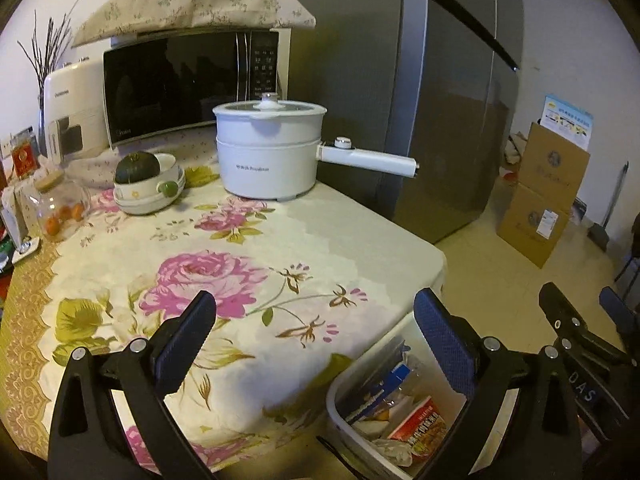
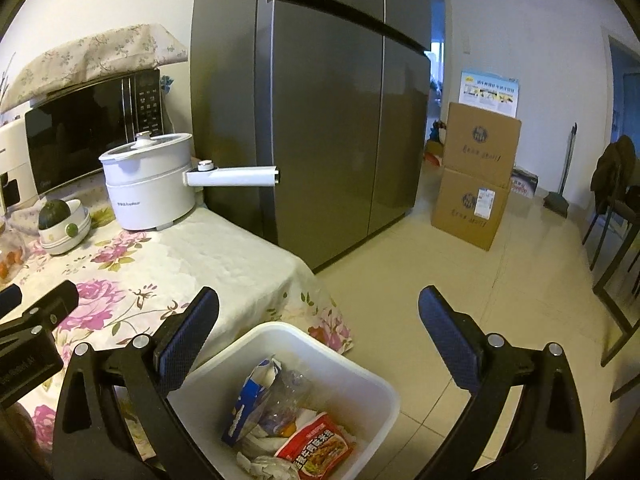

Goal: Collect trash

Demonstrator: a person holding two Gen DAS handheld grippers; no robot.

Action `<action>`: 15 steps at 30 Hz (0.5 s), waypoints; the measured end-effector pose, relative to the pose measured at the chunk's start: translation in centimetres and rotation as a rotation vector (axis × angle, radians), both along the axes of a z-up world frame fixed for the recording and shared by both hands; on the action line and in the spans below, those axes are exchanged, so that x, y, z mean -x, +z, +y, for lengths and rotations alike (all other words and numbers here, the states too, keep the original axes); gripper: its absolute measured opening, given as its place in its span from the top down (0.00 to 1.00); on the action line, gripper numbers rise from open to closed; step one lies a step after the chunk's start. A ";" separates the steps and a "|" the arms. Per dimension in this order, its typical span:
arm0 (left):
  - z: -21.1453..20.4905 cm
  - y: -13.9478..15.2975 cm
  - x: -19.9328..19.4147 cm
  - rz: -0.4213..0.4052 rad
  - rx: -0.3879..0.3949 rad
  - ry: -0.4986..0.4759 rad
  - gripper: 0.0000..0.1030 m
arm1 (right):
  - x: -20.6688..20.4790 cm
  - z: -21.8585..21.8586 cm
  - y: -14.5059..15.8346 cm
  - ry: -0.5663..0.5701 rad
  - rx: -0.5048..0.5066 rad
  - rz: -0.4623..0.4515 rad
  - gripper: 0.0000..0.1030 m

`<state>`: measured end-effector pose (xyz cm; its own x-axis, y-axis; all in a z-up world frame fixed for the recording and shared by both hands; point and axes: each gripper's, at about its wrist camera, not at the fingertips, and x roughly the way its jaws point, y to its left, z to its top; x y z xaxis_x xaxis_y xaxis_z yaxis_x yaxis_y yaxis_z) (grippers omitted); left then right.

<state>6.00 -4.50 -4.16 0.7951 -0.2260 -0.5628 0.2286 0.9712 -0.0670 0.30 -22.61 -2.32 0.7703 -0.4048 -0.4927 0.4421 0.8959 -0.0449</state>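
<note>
Left gripper [image 1: 314, 314]: jaws wide apart, nothing between them; held above the table corner and the bin's near rim.

Right gripper [image 2: 318, 312]: jaws wide apart, empty; held above the bin and the floor beside the table.

Bin [image 2: 372, 372]: white plastic, rectangular, on the floor against the table corner, just below the hanging cloth edge. Open top.

Trash, all inside the bin:
- Red packet [image 2: 316, 450], printed, lying flat near the front.
- Blue-and-white carton [image 2: 250, 400], crushed, leaning on the left side.
- Clear bottle [image 2: 286, 396], crumpled, beside the carton.
- Tissue [image 2: 260, 466], crumpled, at the bottom front.

Table [image 1: 320, 232]: covered with a cream cloth printed with pink roses; front part bare of litter.

Pot [image 1: 268, 152]: white, electric, lid on, long handle pointing toward the fridge; at the back of the table.

Bowls [image 1: 150, 194]: stacked, white, with a dark green squash [image 1: 136, 168] on top; left of the pot.

Jar [image 1: 60, 208]: glass, small orange fruit inside; left edge of the table.

Microwave [image 1: 180, 88]: black door, floral cover on top; behind the pot.

Fridge [image 2: 328, 120]: grey, two doors, beside the table.

Boxes [image 2: 476, 176]: two cardboard cartons, stacked, on the floor past the fridge.
</note>
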 end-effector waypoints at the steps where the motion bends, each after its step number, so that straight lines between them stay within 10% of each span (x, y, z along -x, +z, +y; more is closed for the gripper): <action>1: 0.0 -0.1 0.1 0.002 0.002 0.001 0.07 | 0.0 0.0 -0.1 0.000 -0.003 0.000 0.07; 15: 0.0 -0.3 0.3 0.025 0.000 0.014 0.07 | 0.1 0.4 -0.3 -0.001 0.004 -0.003 0.07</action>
<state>5.68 -4.47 -4.51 0.7839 -0.2149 -0.5826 0.2134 0.9743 -0.0722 0.20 -22.23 -2.62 0.7715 -0.4076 -0.4885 0.4434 0.8951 -0.0467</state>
